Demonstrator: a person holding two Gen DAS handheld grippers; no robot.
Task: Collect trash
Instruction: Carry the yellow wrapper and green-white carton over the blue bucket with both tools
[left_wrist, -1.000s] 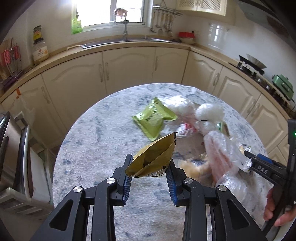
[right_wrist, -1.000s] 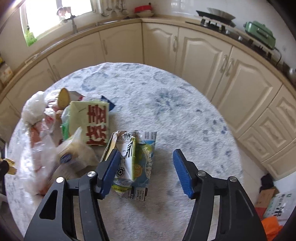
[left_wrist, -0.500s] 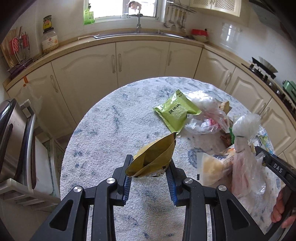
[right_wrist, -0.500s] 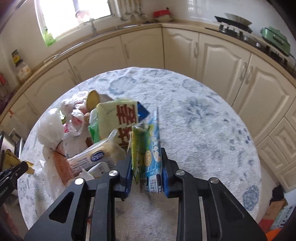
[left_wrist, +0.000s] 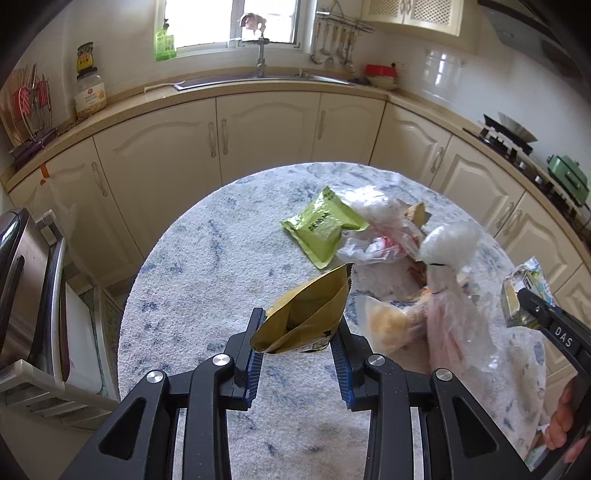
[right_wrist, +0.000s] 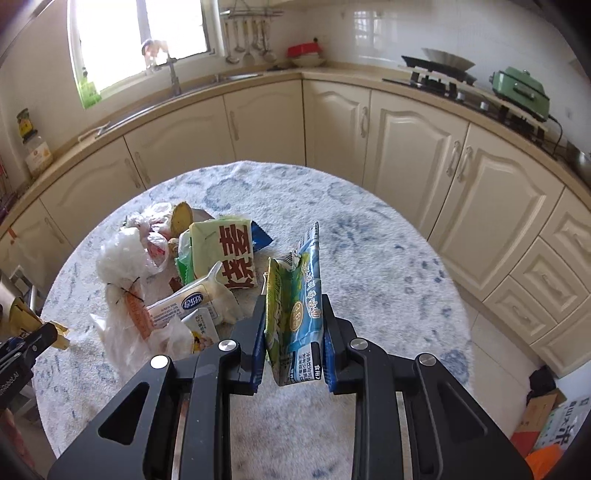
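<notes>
Left gripper (left_wrist: 297, 345): jaws narrowed onto a crumpled gold foil pouch (left_wrist: 308, 314), pinched between the blue pads and held clear of the table.
Right gripper (right_wrist: 293, 334): jaws narrowed onto a flattened blue-and-green milk carton (right_wrist: 295, 306), standing upright between the pads and lifted off the table.
Table (right_wrist: 388, 266): round, with a mottled blue-white top; the rest of the trash lies in one heap on its left half in the right wrist view.
Remaining heap, counted: one knotted clear plastic bag (right_wrist: 122, 269); one pale green packet with large red characters (right_wrist: 225, 254); one white wrapper with a blue oval logo (right_wrist: 192, 301); one green snack packet (left_wrist: 321, 227), at the far edge of the heap in the left wrist view; smaller crumpled film and scraps behind, too tangled to count.
Receptacle: no bin or trash bag can be identified in either view.
Progress: two pieces picked up, one per gripper, neither yet deposited; at least four larger items left on the table, so the task appears to be at an early-to-middle stage.
</notes>
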